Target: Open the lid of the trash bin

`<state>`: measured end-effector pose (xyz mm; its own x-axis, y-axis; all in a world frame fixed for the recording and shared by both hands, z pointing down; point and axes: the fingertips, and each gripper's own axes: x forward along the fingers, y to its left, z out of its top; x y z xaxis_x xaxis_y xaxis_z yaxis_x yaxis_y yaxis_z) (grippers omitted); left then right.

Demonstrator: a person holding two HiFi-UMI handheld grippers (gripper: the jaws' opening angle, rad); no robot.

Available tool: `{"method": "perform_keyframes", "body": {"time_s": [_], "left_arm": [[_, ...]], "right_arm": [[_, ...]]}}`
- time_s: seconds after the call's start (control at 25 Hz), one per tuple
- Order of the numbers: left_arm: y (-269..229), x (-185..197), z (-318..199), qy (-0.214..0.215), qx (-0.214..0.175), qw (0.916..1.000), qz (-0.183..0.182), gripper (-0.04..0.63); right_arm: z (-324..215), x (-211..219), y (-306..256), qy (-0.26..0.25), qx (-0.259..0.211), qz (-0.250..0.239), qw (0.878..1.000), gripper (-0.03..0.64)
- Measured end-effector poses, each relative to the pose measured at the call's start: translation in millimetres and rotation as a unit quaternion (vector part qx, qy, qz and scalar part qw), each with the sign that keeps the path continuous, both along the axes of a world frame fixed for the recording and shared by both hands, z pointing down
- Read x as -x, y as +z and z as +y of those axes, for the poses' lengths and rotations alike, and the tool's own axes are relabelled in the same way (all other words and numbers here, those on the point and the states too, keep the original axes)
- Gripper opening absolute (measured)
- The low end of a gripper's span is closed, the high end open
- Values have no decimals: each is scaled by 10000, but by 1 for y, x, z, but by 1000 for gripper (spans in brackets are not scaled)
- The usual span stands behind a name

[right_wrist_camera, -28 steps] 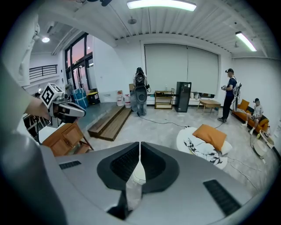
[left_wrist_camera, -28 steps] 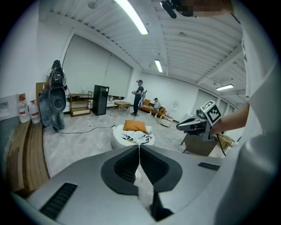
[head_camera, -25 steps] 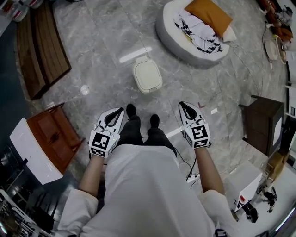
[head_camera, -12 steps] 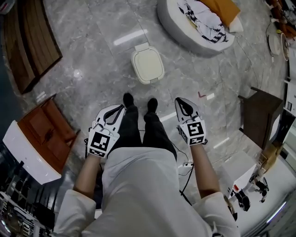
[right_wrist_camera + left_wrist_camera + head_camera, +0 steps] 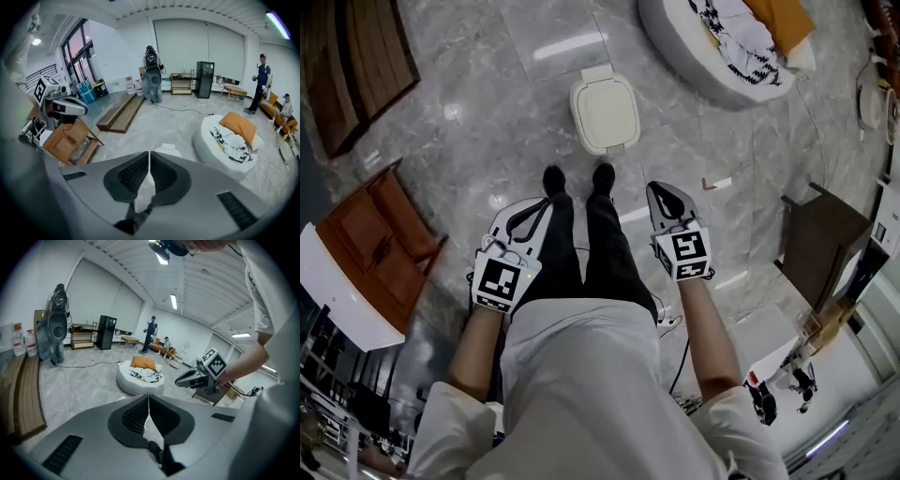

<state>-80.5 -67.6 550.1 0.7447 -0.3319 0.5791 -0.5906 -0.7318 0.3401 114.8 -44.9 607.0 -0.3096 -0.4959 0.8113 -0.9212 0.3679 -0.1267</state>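
Note:
A cream trash bin [image 5: 605, 113] with its lid down stands on the marble floor just ahead of the person's shoes. In the right gripper view the bin [image 5: 168, 151] peeks out just past the jaw tips. My left gripper [image 5: 531, 214] hangs at the left thigh, shut and empty, well short of the bin. My right gripper [image 5: 667, 200] hangs at the right thigh, also shut with nothing held. The left gripper view shows the left gripper [image 5: 149, 401] closed, with the right gripper [image 5: 185, 379] off to its right.
A round white floor cushion [image 5: 712, 56] with an orange pillow lies far right of the bin. A brown wooden crate [image 5: 389, 239] sits at the left, wooden planks [image 5: 352, 70] at far left, a dark cabinet [image 5: 820, 244] at right. Two people [image 5: 262, 79] are at the back.
The person has stepped forward, so the bin now lies closer to the shoes. Both grippers stayed shut at the thighs.

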Motion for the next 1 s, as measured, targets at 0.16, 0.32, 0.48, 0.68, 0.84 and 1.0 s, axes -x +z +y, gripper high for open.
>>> {"method": "perform_keyframes", "body": {"time_s": [0.16,0.32,0.48,0.68,0.84,1.0], "left_arm": [[11,-7,2,-175,91,9998,-27,18],[26,-12,4,-369,193,9991,-78,18],[42,-20,8,-609,304,9976,-123,18],[62,-33,11,-764,403,9962,-125,18],[81,-42,16,-841,453,9953,-158,18],[97,-50,23,-911,497,9944,-181,18]], "right_arm": [[-7,1,23,-249,158,-87,9995,34],[-10,4,44,-444,331,-183,9983,34],[-7,0,67,-651,501,-240,9963,34],[-3,-6,99,-811,655,-248,9942,34],[6,-9,130,-859,781,-205,9930,34],[16,-12,157,-915,900,-243,9914,34]]}}
